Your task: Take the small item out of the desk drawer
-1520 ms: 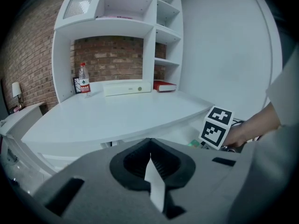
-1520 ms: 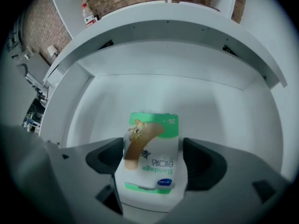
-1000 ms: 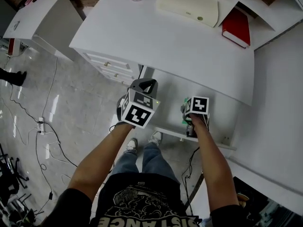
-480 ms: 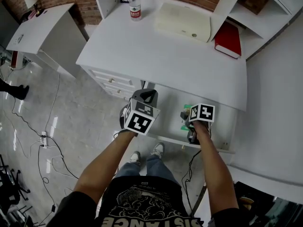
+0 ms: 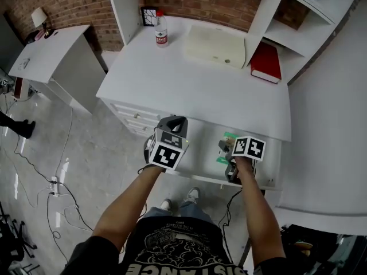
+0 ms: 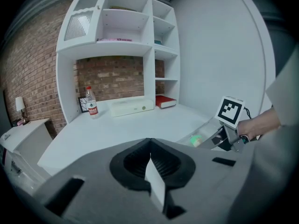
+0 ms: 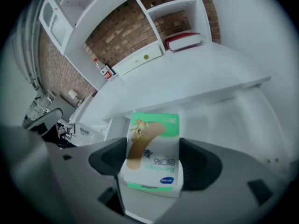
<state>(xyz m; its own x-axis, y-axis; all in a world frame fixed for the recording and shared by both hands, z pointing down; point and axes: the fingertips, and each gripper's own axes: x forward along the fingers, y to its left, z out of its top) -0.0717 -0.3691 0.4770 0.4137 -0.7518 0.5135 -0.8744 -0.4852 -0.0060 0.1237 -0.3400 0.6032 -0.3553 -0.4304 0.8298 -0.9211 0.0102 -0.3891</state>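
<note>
A green-and-white bandage box (image 7: pixel 152 153) stands upright between the jaws of my right gripper (image 7: pixel 154 164), which is shut on it. In the head view the box (image 5: pixel 228 136) is held by the right gripper (image 5: pixel 228 153) just above the open white drawer (image 5: pixel 200 156) under the desk's right half. My left gripper (image 5: pixel 175 122) hangs to the left of the drawer, at the desk's front edge. Its jaws (image 6: pixel 150 160) are shut with nothing between them. The left gripper view also shows the box (image 6: pixel 196 139) out to its right.
On the white desk (image 5: pixel 189 85) stand a water bottle (image 5: pixel 162 29), a cream flat case (image 5: pixel 215 46) and a red book (image 5: pixel 265 62). A chest of drawers (image 5: pixel 135 118) sits under the desk's left side. Cables (image 5: pixel 57 176) lie on the floor.
The head view has tilted up, showing more of the desk's back and shelves. Both grippers keep about the same places by the drawer; the right one still grips the box.
</note>
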